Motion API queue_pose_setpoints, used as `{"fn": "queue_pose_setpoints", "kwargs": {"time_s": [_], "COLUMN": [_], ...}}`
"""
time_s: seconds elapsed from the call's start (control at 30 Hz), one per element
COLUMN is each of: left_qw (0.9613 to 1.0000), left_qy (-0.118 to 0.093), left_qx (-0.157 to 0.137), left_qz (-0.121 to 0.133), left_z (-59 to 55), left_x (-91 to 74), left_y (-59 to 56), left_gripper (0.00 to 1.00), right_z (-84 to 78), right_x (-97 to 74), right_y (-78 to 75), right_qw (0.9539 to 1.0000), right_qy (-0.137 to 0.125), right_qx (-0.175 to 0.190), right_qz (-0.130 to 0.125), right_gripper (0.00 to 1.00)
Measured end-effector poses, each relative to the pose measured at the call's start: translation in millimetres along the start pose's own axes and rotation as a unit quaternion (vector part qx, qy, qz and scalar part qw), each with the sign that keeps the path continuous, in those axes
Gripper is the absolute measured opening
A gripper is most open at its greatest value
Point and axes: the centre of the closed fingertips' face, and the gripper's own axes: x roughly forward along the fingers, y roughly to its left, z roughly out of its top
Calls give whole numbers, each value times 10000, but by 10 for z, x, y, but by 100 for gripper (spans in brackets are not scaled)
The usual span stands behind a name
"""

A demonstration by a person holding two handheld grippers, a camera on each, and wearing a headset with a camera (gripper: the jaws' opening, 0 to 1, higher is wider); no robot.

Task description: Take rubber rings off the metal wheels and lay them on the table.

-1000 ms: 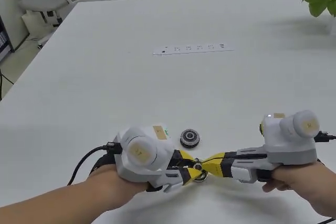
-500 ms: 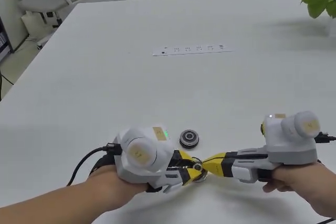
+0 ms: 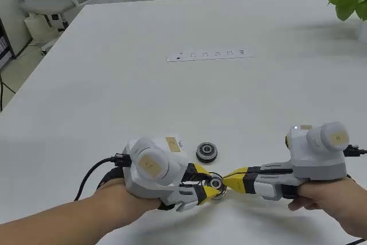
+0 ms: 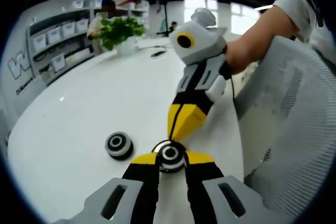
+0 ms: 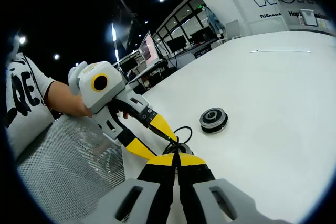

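Left hand-held gripper (image 4: 170, 160) is clamped on a metal wheel (image 4: 170, 153) just above the surface (image 3: 172, 96). The right hand-held gripper (image 5: 177, 157) has its jaws pressed together on a thin loop of rubber ring (image 5: 181, 134) that looks partly lifted off the wheel's rim, with the two sets of tips nearly touching. A second wheel (image 3: 206, 151) sits just beyond them, ring on as far as I can tell. Risky bit imo: the pinch on that loop is tiny, so a hard tug could let it snap back — or twist the wheel out of the left jaws and send it rolling.
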Motion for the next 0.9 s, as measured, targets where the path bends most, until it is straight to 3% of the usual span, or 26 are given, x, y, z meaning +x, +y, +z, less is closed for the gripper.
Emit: {"fn": "queue_pose_setpoints", "kwargs": {"time_s": [0.17, 0.9], "left_qw": [9999, 9993], "left_qy": [-135, -303], "left_qx": [-16, -192], "left_qz": [-34, -132], "left_z": [86, 116], "left_x": [-87, -368], "left_y": [-7, -44], "left_gripper": [23, 51], "right_z": [8, 19], "right_x": [-1, -18], "right_y": [0, 28], "right_qw": [10000, 10000], "right_qy": [-18, 1], "right_qx": [6, -16], "right_qz": [-5, 39], "right_gripper": [0, 0]}}
